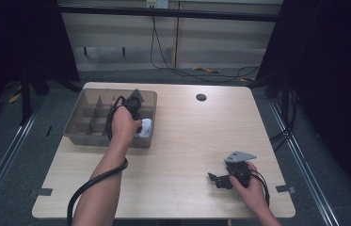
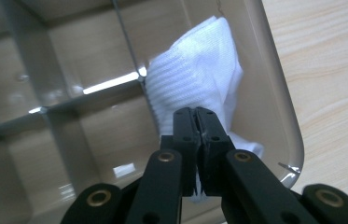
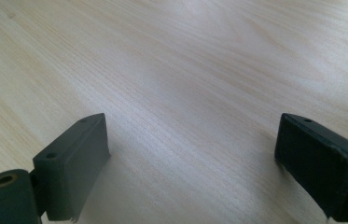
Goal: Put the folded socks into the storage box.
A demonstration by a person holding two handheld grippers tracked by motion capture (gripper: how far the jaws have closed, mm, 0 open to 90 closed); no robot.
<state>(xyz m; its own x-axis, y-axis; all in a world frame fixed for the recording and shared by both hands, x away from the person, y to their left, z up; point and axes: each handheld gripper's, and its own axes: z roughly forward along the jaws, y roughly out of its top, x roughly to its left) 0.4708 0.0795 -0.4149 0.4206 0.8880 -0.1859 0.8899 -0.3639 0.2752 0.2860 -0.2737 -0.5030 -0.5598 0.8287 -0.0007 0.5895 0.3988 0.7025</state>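
A grey, see-through divided tray [image 1: 76,136] stands at the table's far left. In its near right compartment lies a white ribbed cloth [image 1: 146,127]. My left gripper [image 1: 141,123] reaches down into that compartment. In the left gripper view its jaws [image 2: 195,114] are pressed together with a fold of the white cloth [image 2: 195,70] pinched between them, close to the tray's rounded wall [image 2: 265,93]. My right gripper [image 1: 214,180] rests low over the table's near right part and points left. Its jaws [image 3: 190,154] stand wide apart over bare wood [image 3: 185,70], with nothing between them.
The tray's other compartments hold nothing I can make out. A dark cable hole [image 1: 201,97] sits at the far middle of the table [image 1: 187,136]. A thick black cable [image 1: 93,181] trails from the left gripper over the near edge. Dark frames flank both sides.
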